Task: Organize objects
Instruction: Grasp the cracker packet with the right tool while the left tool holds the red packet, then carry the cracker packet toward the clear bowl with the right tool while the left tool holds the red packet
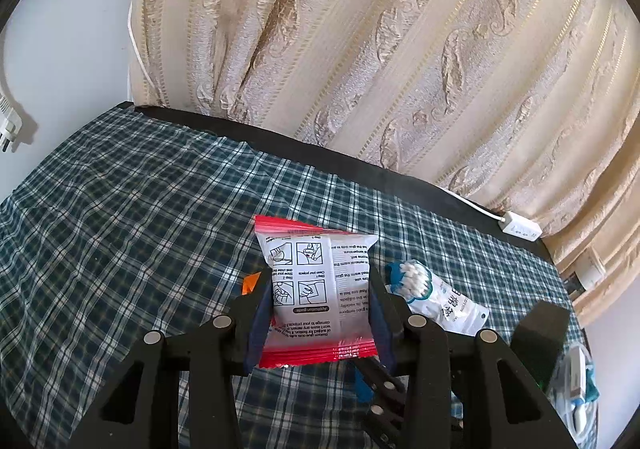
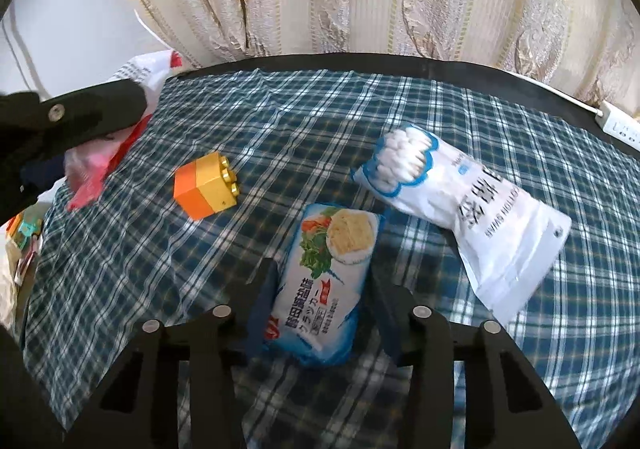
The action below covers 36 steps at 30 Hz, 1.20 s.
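Left tool point(image 1: 316, 313) clamps a red-edged sachet point(image 1: 316, 285); right tool point(image 2: 320, 313) straddles a cracker packet point(image 2: 332, 281) on the desk point(image 2: 280, 121), contact unclear. The slippery film may slide free.

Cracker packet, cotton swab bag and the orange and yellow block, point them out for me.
cracker packet point(image 2: 320, 289), right wrist view, middle of its printed front.
cotton swab bag point(image 2: 472, 217), right wrist view, white middle.
orange and yellow block point(image 2: 204, 189), right wrist view, its side face.

Left gripper point(image 1: 318, 289), lower centre of its view, angled downward, jaws clamped on a packet point(image 1: 316, 289). Right gripper point(image 2: 320, 289), lower centre of its view, angled downward, pads flanking a pouch point(image 2: 324, 289) on both sides.
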Each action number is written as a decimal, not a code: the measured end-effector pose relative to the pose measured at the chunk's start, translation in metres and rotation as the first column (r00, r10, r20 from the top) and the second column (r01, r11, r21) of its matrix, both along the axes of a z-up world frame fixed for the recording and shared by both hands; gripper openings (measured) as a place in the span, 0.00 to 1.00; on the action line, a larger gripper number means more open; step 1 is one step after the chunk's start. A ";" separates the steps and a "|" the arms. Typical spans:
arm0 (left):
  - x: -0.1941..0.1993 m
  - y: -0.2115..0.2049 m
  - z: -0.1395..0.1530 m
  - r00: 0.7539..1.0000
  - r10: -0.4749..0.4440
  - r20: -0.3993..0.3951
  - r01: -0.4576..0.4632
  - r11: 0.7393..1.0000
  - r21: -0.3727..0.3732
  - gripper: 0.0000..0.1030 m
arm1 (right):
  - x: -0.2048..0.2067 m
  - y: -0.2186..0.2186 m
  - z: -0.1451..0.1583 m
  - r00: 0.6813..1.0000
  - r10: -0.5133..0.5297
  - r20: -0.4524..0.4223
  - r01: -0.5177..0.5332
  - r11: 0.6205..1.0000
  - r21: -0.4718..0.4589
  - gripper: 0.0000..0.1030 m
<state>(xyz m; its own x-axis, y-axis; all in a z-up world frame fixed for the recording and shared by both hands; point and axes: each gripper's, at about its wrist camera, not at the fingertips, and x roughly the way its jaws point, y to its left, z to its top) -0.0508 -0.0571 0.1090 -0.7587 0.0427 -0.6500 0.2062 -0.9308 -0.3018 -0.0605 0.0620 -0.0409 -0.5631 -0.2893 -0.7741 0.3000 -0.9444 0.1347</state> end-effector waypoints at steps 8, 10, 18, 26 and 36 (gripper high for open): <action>0.001 0.006 -0.001 1.000 -0.014 0.001 0.014 1.000 -0.007 0.45 | 0.028 0.019 0.001 1.000 -0.004 0.009 0.004 1.000 -0.029 0.42; 0.001 0.007 -0.002 1.000 -0.019 0.001 0.019 1.000 -0.009 0.45 | 0.036 0.025 0.002 1.000 -0.010 0.010 0.010 0.999 -0.037 0.42; 0.000 0.016 -0.004 0.999 -0.038 0.007 0.039 0.999 -0.022 0.45 | 0.065 0.048 0.005 0.999 -0.039 0.004 0.039 0.999 -0.033 0.41; 0.001 0.026 -0.006 0.998 -0.068 0.008 0.068 0.997 -0.039 0.45 | 0.085 0.066 0.006 0.998 -0.070 0.002 0.070 0.997 -0.022 0.41; 0.004 0.041 -0.007 0.994 -0.112 0.004 0.112 0.992 -0.060 0.45 | 0.085 0.066 0.005 0.996 -0.085 -0.001 0.085 0.996 -0.010 0.42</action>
<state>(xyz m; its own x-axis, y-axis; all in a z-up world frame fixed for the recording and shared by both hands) -0.0465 -0.0163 0.1022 -0.7507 0.0877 -0.6548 0.1003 -0.9646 -0.2440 0.0245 0.1276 -0.0357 -0.5870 -0.2484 -0.7706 0.2191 -0.9650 0.1442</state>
